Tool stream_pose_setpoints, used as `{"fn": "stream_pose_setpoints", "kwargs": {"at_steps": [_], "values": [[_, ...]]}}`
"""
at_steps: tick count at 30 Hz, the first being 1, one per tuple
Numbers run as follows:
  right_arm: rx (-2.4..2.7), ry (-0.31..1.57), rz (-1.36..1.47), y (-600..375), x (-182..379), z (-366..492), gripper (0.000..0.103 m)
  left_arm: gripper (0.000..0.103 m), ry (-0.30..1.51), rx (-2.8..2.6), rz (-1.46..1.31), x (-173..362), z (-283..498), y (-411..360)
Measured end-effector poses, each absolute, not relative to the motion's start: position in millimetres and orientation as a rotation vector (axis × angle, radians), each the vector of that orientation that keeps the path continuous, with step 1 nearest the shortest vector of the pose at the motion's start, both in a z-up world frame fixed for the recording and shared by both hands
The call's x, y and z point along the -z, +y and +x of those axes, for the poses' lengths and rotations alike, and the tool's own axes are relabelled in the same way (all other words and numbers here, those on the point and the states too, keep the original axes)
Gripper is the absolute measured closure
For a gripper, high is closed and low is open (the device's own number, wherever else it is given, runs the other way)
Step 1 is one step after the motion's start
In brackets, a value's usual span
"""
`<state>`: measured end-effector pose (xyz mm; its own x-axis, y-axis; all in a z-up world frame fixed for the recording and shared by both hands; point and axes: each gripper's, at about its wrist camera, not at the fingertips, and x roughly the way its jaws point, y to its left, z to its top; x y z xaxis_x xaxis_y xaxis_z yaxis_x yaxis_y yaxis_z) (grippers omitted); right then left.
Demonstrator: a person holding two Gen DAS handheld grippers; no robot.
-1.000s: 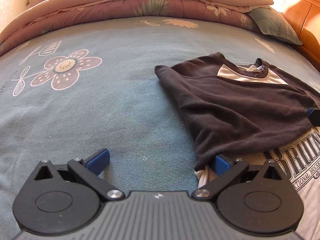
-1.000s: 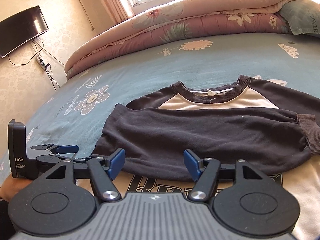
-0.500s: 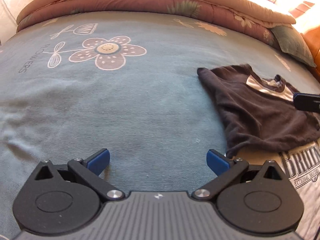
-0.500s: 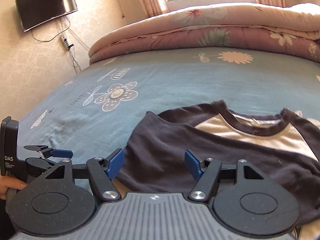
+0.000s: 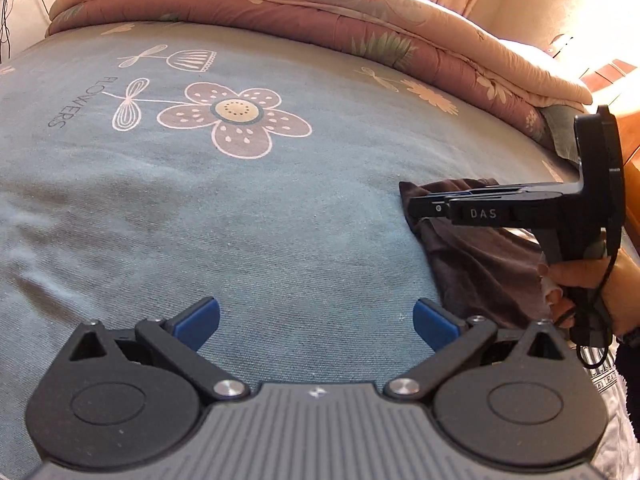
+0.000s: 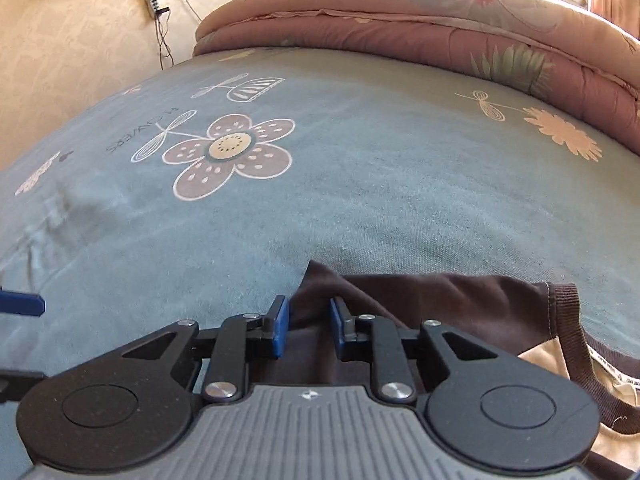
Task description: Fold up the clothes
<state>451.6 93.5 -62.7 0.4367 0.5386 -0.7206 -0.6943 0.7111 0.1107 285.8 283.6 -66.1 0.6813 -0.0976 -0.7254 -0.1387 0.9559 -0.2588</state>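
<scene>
Now the right gripper (image 6: 307,326) is closing its jaws around a raised dark fold of the sweatshirt (image 6: 440,300), which lies on the blue bedsheet (image 6: 360,184). Meanwhile the left gripper (image 5: 316,318) hangs spread wide and empty over bare sheet beside the garment.

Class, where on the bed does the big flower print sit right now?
The flower print lies on the blue sheet, left of centre in both wrist views, beside the word FLOWERS and nearer than the folded quilt, left of the dark shirt.
</scene>
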Motion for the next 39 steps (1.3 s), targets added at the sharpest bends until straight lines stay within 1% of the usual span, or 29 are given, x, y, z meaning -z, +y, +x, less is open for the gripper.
{"fn": "stream_pose_setpoints", "kwargs": {"at_steps": [5, 8, 9, 12, 14, 19, 21, 24, 28, 34, 36, 39], "values": [[-0.833, 0.761, -0.235, 69.0, 38.1, 407.4, 0.076, 0.001, 0.812, -0.029, -0.317, 63.6, 286.2, 282.8], [-0.909, 0.772, -0.276, 62.4, 36.8, 374.7, 0.076, 0.001, 0.809, -0.028, -0.324, 62.8, 287.0, 281.5], [-0.927, 0.783, -0.297, 64.2, 40.2, 365.8, 0.076, 0.001, 0.81, -0.023, -0.329, 62.9, 287.9, 280.8], [-0.964, 0.896, -0.291, 71.8, 59.1, 356.3, 0.075, 0.001, 0.816, -0.004, -0.33, 62.4, 292.1, 275.0], [-0.991, 0.921, -0.296, 67.9, 55.1, 355.0, 0.076, 0.001, 0.808, 0.033, -0.335, 61.0, 293.5, 269.7], [-0.931, 0.892, -0.285, 26.2, 15.9, 380.1, 0.071, 0.001, 0.776, 0.167, -0.36, 58.9, 298.0, 248.3], [-0.885, 0.888, -0.316, 12.7, 7.9, 398.1, 0.068, 0.001, 0.748, 0.241, -0.37, 59.3, 301.2, 235.1], [-0.869, 0.907, -0.298, -2.8, 3.4, 426.4, 0.067, 0.001, 0.721, 0.376, -0.406, 66.4, 307.3, 215.7], [-0.933, 0.915, -0.289, 1.3, 10.5, 450.0, 0.068, 0.002, 0.74, 0.473, -0.391, 80.8, 314.1, 192.4], [-1.057, 0.901, -0.319, 39.5, 28.8, 465.1, 0.069, 0.002, 0.781, 0.504, -0.388, 91.5, 316.5, 188.0], [-1.084, 0.891, -0.342, 55.1, 34.6, 468.6, 0.074, 0.002, 0.784, 0.507, -0.388, 92.3, 315.8, 188.9], [-1.156, 0.881, -0.341, 74.7, 42.8, 473.8, 0.075, 0.002, 0.789, 0.505, -0.37, 92.3, 315.1, 186.8]]}}
